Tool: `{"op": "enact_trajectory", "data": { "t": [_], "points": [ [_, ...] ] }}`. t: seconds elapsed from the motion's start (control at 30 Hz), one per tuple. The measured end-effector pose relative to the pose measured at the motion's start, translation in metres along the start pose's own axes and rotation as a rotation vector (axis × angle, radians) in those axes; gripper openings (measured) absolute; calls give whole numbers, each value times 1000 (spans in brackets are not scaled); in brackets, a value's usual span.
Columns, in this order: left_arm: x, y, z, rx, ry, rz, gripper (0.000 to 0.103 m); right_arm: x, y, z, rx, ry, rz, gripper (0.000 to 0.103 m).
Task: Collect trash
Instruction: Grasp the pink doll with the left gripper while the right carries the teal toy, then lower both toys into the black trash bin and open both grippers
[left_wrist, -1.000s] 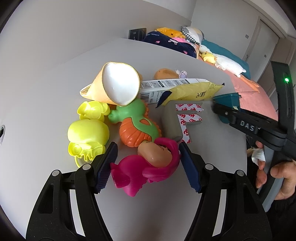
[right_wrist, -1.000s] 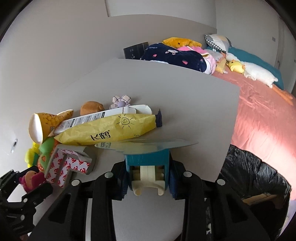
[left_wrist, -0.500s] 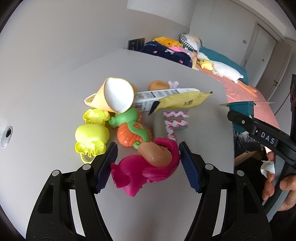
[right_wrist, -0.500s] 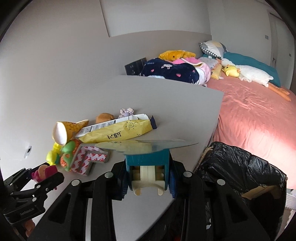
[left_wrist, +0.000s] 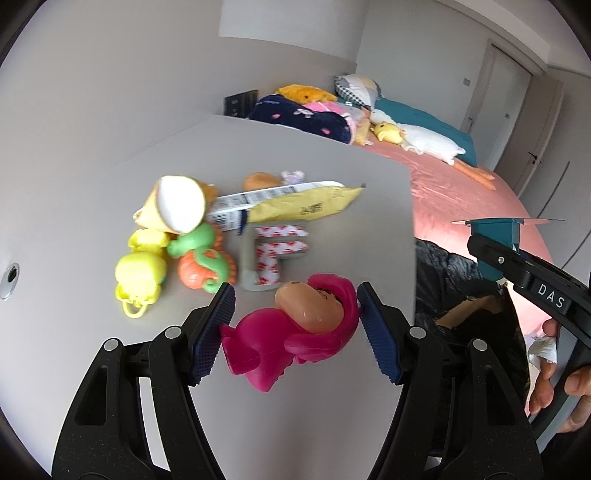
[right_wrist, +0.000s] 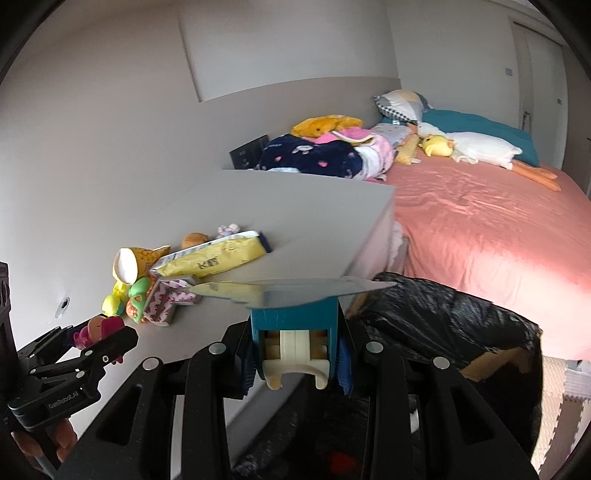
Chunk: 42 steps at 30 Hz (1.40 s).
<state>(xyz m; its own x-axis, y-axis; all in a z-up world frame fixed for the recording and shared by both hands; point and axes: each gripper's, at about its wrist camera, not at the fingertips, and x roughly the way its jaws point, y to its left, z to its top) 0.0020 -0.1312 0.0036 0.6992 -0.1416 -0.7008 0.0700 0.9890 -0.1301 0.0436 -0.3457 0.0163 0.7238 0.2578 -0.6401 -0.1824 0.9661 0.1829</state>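
In the left wrist view, the left gripper (left_wrist: 295, 325) is holding a pink plastic doll with a peach face (left_wrist: 295, 332) between its blue ribbed pads; the jaws are standing half wide and pressing on the doll from both sides, lifted above the near part of the grey table (left_wrist: 332, 155). Farther on the table a heap is lying: a yellow crinkled snack bag (left_wrist: 306, 203), a white printed carton (left_wrist: 258, 195) under it, a cone-shaped paper cup with a white inside (left_wrist: 177, 203), a green and orange plastic toy (left_wrist: 203, 258), a yellow plastic toy (left_wrist: 140, 277) and a letter-shaped block with red and white pattern (left_wrist: 273, 254). At the right, the right gripper (left_wrist: 495, 254) is carrying a teal box with a thin foil lid (left_wrist: 496, 236) over a black trash bag (left_wrist: 454, 273).

In the right wrist view, the right gripper's jaws are standing narrow and clamping the teal box (right_wrist: 293, 314), whose cream plastic part is showing near the camera. The black bag (right_wrist: 443, 314) is opening just to the right of the table edge, before a bed with a pink cover (right_wrist: 498, 236).

I judge the task is in the middle: two things are in the grippers and not yet dropped, and the snack bag, carton and cup are still waiting on the table.
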Motion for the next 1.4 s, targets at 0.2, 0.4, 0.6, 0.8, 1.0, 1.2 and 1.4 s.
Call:
{"op": "enact_trajectory", "data": {
  "t": [0.2, 0.4, 0.6, 0.8, 1.0, 1.2, 1.4],
  "points": [
    [4, -23, 1, 29, 0, -31, 66, -17, -23, -6, 31, -14, -36, 36],
    [8, -49, 4, 67, 4, -61, 66, -29, -45, -9, 66, -25, -67, 36],
    [10, -75, 4, 110, 7, -92, 66, -43, -66, -14, 98, -41, -88, 36],
    [13, -93, 7, 136, 13, -122, 66, -51, -82, -17, 124, -45, -111, 36],
    [18, -113, 7, 175, 24, -153, 66, -58, -100, -24, 150, -40, -145, 36],
    [22, -130, 6, 211, 38, -181, 66, -62, -113, -27, 175, -35, -180, 36],
    [27, -151, 2, 264, 59, -210, 66, -68, -124, -28, 196, -35, -211, 36]
  ]
}}
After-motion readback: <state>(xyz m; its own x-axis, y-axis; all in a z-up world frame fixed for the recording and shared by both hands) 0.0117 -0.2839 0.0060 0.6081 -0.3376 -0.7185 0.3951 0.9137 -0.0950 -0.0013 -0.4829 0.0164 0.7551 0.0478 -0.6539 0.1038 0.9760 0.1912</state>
